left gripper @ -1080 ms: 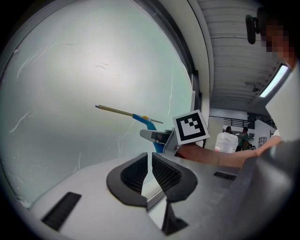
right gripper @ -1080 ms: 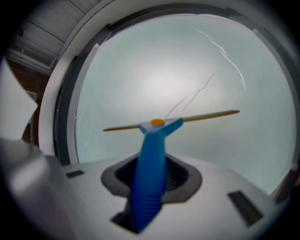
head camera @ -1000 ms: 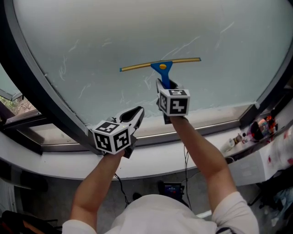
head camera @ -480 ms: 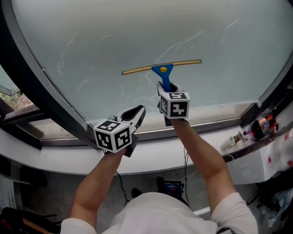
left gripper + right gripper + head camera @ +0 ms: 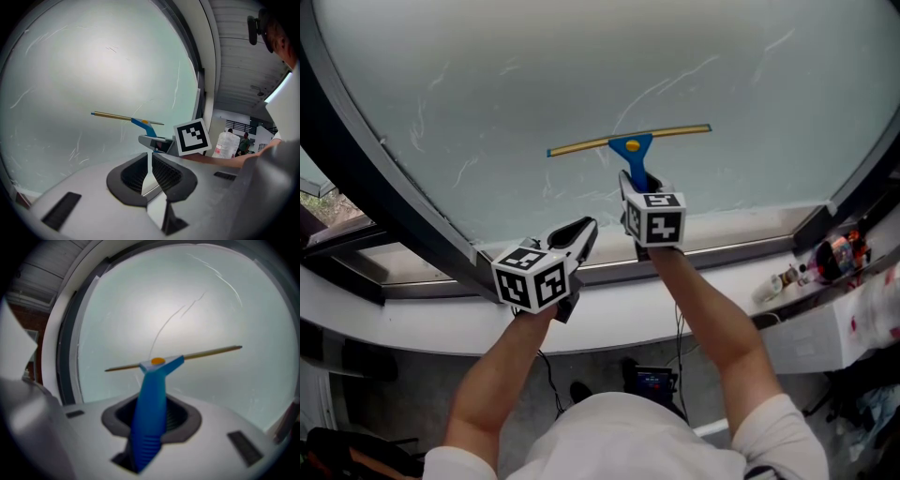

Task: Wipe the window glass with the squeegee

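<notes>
Frosted, pale green window glass (image 5: 581, 75) fills most of the head view, crossed by thin white streaks and bounded by a dark frame (image 5: 366, 178) on the left and a grey sill (image 5: 731, 253) below. Small bottles and a tube (image 5: 825, 258) lie on a ledge at the far right, their print too small to read. On the lower middle of the pane, above the sill, the squeegee (image 5: 630, 145) lies with its yellow blade bar against the glass, nearly level and slightly higher at the right end. An orange dot marks its blue head. The right gripper (image 5: 150, 413) has its jaws clamped on the blue ribbed handle and points up at the pane. Its cube bears only black-and-white square markers. The left gripper (image 5: 150, 157) hangs lower and to the left, near the sill and off the glass. Its jaws are drawn together to a thin slit with nothing between them.
</notes>
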A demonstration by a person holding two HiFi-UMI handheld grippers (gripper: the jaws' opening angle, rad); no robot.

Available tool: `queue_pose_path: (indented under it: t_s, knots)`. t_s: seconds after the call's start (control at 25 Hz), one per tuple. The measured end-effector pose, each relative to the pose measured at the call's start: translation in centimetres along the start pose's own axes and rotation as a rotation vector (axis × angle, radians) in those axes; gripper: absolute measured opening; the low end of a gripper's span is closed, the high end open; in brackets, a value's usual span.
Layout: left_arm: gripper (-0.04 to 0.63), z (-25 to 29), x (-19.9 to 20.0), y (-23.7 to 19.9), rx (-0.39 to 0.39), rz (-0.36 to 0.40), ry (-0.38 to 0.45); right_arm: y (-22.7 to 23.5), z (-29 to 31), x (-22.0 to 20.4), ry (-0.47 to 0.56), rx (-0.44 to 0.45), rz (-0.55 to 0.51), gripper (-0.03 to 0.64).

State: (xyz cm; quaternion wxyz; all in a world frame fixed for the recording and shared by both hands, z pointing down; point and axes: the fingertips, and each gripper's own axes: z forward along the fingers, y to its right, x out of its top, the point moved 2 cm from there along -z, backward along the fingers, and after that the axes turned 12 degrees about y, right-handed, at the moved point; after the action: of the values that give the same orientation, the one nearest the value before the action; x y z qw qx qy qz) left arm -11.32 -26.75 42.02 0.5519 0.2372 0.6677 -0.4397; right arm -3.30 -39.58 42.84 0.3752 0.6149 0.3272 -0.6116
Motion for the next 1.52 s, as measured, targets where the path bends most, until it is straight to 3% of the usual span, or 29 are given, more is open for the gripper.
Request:
queue_pose_path:
  t_s: [1.52]
  knots:
    - [0.052, 0.0, -6.7, -1.9, 0.038, -0.076, -0.116, 0.5, -0.2, -8.9, -0.083, 0.004, 0.058, 0.126]
